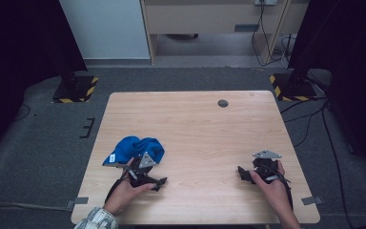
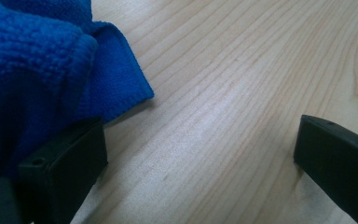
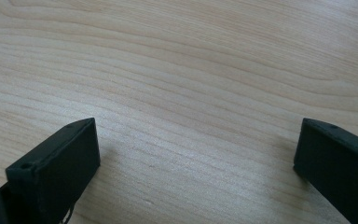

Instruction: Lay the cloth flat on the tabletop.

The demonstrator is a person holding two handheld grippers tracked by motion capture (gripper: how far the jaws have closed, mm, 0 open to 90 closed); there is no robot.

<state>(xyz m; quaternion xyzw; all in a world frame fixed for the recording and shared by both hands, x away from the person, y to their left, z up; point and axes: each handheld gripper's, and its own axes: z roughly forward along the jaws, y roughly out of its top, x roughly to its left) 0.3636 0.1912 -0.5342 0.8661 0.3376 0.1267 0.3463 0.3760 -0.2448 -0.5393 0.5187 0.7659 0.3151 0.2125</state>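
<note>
Left gripper view: jaws wide apart, one beside blue cloth (image 2: 37, 60).

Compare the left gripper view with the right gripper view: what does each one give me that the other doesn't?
Left gripper view alone: the blue cloth, bunched and knobbly, with a hemmed edge lying on the wood; it sits beside and behind one black jaw, not between the jaws of the left gripper.

Right gripper view alone: nothing extra, just bare wood between the jaws of the right gripper.

Both: the light wooden table close up, and two black jaws standing wide apart with nothing held.
</note>
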